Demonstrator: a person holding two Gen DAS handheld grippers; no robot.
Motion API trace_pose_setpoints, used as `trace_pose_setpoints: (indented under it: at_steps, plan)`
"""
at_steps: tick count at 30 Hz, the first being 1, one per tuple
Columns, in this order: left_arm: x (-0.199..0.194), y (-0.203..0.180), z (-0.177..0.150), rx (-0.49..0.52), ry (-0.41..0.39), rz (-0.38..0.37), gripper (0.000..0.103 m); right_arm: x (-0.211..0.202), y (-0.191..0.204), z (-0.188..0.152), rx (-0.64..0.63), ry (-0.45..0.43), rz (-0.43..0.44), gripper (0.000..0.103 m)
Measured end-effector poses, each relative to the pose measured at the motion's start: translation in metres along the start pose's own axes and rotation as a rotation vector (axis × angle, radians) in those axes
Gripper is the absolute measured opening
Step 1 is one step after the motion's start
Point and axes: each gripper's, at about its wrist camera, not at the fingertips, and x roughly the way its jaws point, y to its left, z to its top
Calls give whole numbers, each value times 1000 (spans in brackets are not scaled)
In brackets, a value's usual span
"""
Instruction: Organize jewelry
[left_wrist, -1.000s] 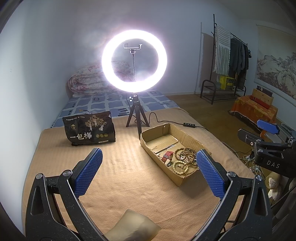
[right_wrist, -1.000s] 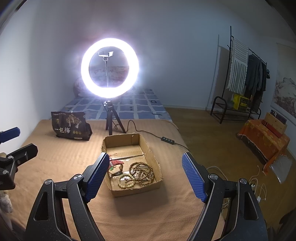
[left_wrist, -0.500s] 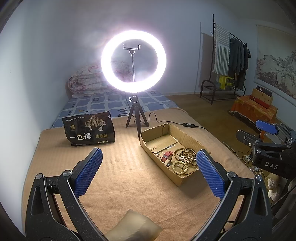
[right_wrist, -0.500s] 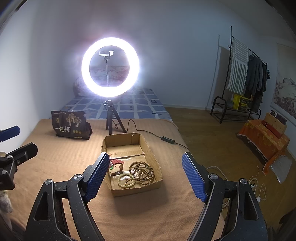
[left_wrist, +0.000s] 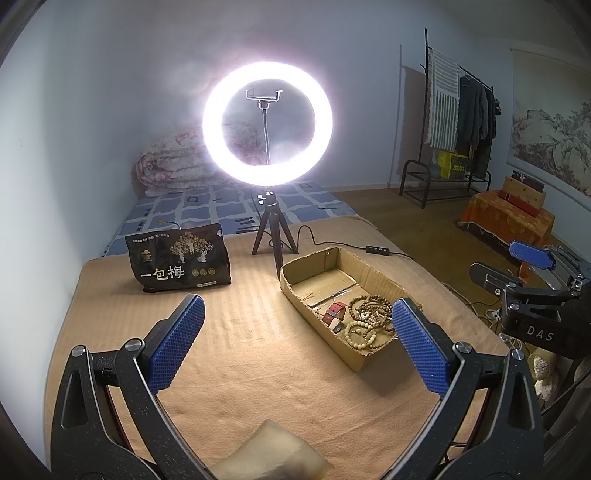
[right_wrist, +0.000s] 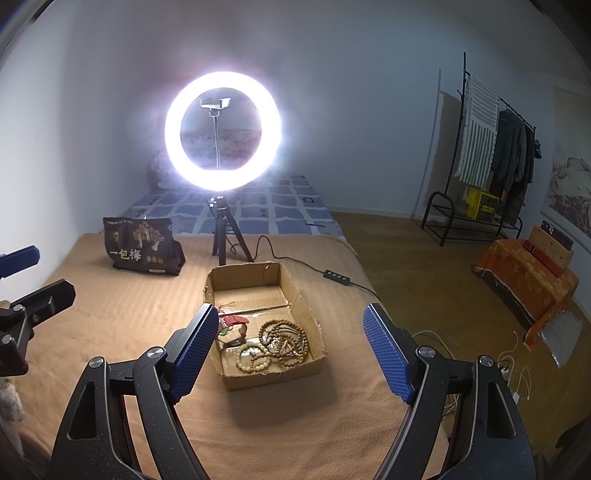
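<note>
A bed covered in a tan, ribbed blanket (right_wrist: 110, 306) carries everything here; the cloth looks soft and would give under any press. On it stands a glowing white ring light on a black tripod (right_wrist: 222, 129), and to its left a black printed foil bag (left_wrist: 178, 258), puffy and crinkled.

Nearer lies the shallow brown cardboard box with torn edges (right_wrist: 306, 314), light and flimsy by the look of it, likely to slide on the blanket if nudged. The jewelry sits heaped in its near end. The tangle of dark brown wooden bead strands (right_wrist: 284, 338) is limp and will drape and drag neighbours along; hooking one loop at its outer edge seems the safest hold. The string of pale round beads (right_wrist: 253, 360) just beside it is smoother and may roll between pads, so a pinch across the cord between beads should serve better. The red-strapped watch (left_wrist: 334, 312) is stiffer; its band offers a flat hold.

The left gripper (left_wrist: 295, 343) and the right gripper (right_wrist: 291, 354) both hang above the blanket short of the box, blue ridged pads spread wide apart, holding nothing.
</note>
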Motion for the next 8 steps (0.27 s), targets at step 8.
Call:
trace_pose_setpoints:
  at_steps: [8]
  plan:
    - [-2,-1,4,26,-20,17,103,1,1,-1,-3,2,2,81]
